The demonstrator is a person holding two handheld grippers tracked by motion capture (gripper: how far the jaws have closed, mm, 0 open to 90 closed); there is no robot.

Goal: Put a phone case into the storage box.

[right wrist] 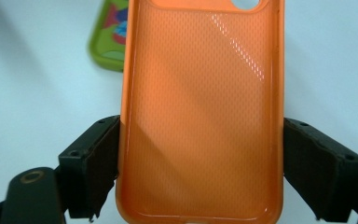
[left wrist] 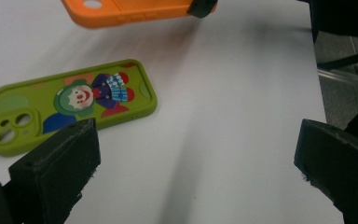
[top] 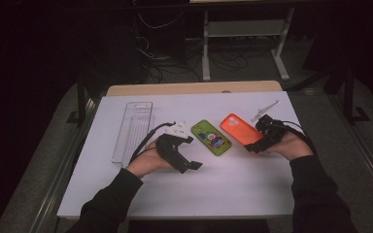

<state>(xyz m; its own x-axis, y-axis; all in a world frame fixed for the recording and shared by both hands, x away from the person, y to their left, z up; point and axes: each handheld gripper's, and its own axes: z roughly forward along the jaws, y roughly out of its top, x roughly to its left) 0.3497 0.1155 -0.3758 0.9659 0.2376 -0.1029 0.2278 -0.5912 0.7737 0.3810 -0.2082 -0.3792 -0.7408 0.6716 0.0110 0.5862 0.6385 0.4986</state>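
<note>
An orange phone case (top: 239, 128) sits right of centre, and my right gripper (top: 253, 145) is shut on its near end. In the right gripper view the two jaws press on both long edges of the orange case (right wrist: 200, 102), whose hollow inside faces the camera, with the right gripper (right wrist: 200, 172) at its lower end. A green phone case with a clown picture (top: 211, 137) lies flat on the white sheet. My left gripper (top: 194, 153) stands open just left of it, holding nothing. In the left gripper view the green case (left wrist: 74, 105) lies beyond the wide-apart jaws of the left gripper (left wrist: 198, 149), and the orange case (left wrist: 126, 9) casts a shadow on the sheet.
A clear plastic tray (top: 133, 128) lies lengthwise at the left of the white sheet (top: 233, 194). The table's wooden back edge (top: 194, 89) shows beyond the sheet. A white desk frame (top: 245, 43) and cables stand on the dark floor behind.
</note>
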